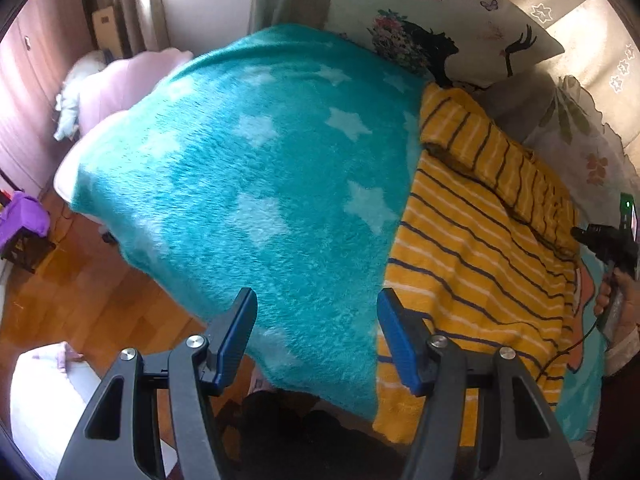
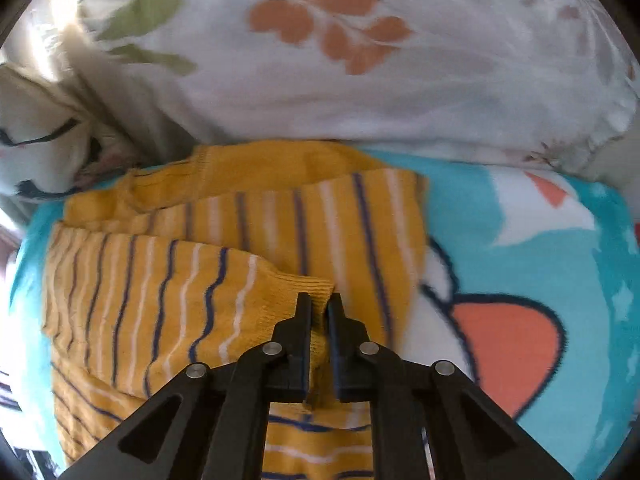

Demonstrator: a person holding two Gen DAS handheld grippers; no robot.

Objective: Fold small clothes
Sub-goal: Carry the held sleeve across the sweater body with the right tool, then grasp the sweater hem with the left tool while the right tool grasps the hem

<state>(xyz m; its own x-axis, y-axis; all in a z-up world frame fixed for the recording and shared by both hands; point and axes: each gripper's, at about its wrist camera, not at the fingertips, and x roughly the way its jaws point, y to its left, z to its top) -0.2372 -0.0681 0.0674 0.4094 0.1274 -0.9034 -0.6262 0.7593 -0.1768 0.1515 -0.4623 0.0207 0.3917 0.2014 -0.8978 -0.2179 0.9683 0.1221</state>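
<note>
My right gripper [image 2: 319, 310] is clenched on the sweater's [image 2: 200, 264] ribbed cuff, sleeve half folded over the body beside the pillow [image 2: 360, 80]; my left gripper [image 1: 316, 320] hangs released, so next I should lay it flat.

Pillows [image 2: 360, 80] wall off far side, teal blanket [image 1: 260, 184] open leftward

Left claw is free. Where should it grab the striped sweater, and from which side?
Probably the near hem of the striped sweater, approached from the bed's front edge: it hangs free there. The left claw is open beside it; the right claw already pinches a ribbed cuff.
</note>
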